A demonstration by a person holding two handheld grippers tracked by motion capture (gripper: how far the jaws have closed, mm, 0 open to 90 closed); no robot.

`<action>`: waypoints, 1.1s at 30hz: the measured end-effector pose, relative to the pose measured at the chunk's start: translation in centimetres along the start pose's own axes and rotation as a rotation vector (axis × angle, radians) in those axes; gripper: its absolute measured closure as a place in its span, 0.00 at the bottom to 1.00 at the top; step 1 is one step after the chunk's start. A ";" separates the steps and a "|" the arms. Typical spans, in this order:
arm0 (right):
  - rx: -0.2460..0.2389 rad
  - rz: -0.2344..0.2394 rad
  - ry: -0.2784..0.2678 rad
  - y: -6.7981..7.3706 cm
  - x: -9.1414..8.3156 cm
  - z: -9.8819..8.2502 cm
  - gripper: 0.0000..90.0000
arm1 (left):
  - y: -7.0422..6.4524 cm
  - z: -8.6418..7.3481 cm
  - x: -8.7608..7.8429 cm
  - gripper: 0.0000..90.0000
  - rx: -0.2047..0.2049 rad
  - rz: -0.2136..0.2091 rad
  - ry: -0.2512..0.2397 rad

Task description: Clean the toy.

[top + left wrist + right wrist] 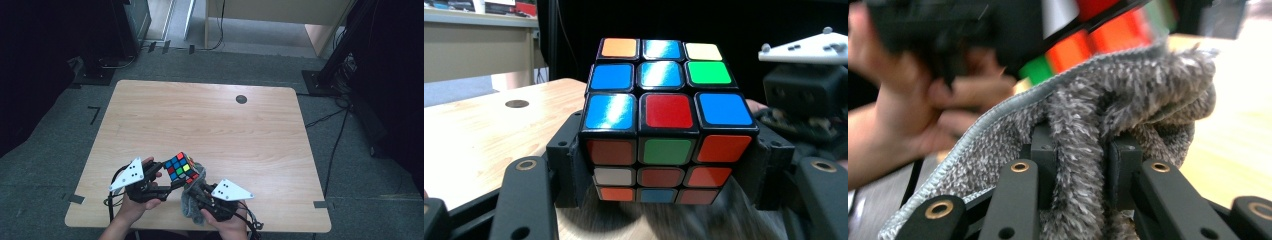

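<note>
We hold the puzzle cube (pixel 664 120) clamped in our left claw (pixel 165 181), above the tabletop (pixel 210 120). Our right claw (pixel 1080 165), pinched shut on a grey cloth (pixel 1128 95), presses it just under the cube. Wiping looks underway; next, we judge, comes a steady rub across that face.

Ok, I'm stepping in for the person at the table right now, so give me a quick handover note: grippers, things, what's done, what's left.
Left gripper: shut on the puzzle cube, holding it up off the table.
Right gripper: shut on a fold of the grey cloth, which sits right under the cube's lower side.
Done: both things are picked up and brought together.
Left: probably wiping the cube's faces; how much is already wiped cannot be told.
</note>
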State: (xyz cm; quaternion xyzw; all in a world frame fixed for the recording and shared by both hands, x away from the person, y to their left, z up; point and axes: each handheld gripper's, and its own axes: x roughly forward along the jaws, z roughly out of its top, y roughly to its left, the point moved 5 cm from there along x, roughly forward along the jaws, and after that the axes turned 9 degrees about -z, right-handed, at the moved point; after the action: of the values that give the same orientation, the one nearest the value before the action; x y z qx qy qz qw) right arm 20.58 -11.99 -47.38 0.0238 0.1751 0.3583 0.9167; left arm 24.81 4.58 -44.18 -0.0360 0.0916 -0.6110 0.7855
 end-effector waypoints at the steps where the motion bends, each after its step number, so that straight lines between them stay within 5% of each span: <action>1: -0.020 0.014 0.024 0.3 0.3 -0.2 0.79 | 0.0 0.0 0.0 0.38 0.002 0.005 0.002; 3: -0.053 -0.008 0.048 0.5 0.6 -0.4 0.79 | 0.1 0.1 -0.1 0.38 0.004 0.010 -0.001; 4: -0.036 -0.059 0.031 -0.3 0.2 0.0 0.79 | 0.1 0.2 -0.3 0.38 0.000 0.008 -0.008; 6: -0.015 -0.079 0.014 -0.8 -0.1 0.2 0.79 | 0.2 0.4 -0.4 0.38 -0.010 0.003 -0.019; 7: 0.056 -0.139 -0.046 -2.2 -1.0 1.0 0.79 | 0.2 0.4 -0.4 0.38 -0.012 0.002 -0.019; 9: 0.076 -0.165 -0.075 -2.7 -1.5 1.3 0.79 | 0.2 0.3 -0.1 0.38 -0.018 -0.011 -0.013; 14: 0.045 -0.127 -0.042 -1.5 -0.7 0.8 0.79 | -0.4 0.0 0.7 0.38 -0.017 -0.033 -0.002; 16: 0.027 -0.059 -0.015 -0.3 0.0 0.2 0.79 | -0.5 0.1 0.6 0.38 -0.018 -0.035 -0.009; 17: -0.022 -0.003 0.015 0.9 0.5 -0.3 0.79 | -0.4 0.2 0.5 0.38 -0.019 -0.033 -0.012; 20: -0.084 0.046 0.049 2.2 1.1 -0.7 0.79 | -0.3 0.3 0.2 0.38 -0.019 -0.022 -0.016; 23: -0.093 -0.008 0.051 1.8 1.1 -0.5 0.78 | 0.0 0.5 -0.3 0.38 -0.021 -0.012 -0.030; 24: -0.022 -0.087 0.014 0.1 0.5 0.0 0.78 | 0.1 0.6 -0.4 0.38 -0.023 -0.011 -0.035; 26: 0.005 -0.112 -0.001 -0.5 0.2 0.2 0.79 | 0.2 0.6 -0.5 0.38 -0.026 -0.009 -0.037; 27: 0.059 -0.164 -0.053 -1.6 -0.7 0.7 0.79 | 0.1 0.5 -0.4 0.38 -0.030 -0.011 -0.034; 30: 0.057 -0.146 -0.059 -1.4 -0.8 0.8 0.78 | 0.0 0.3 0.2 0.38 -0.033 -0.024 -0.024; 32: 0.015 -0.092 -0.021 0.1 0.0 0.3 0.78 | -0.3 0.1 0.6 0.38 -0.034 -0.031 -0.019; 33: -0.045 -0.050 0.015 1.3 0.6 -0.3 0.78 | -0.3 0.1 0.6 0.38 -0.033 -0.032 -0.017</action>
State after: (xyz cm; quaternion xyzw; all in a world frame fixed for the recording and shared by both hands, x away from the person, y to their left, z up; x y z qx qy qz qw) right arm 20.02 -10.61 -47.64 -0.0038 0.1744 0.3394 0.9243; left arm 24.69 3.90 -44.10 -0.0554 0.0943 -0.6214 0.7758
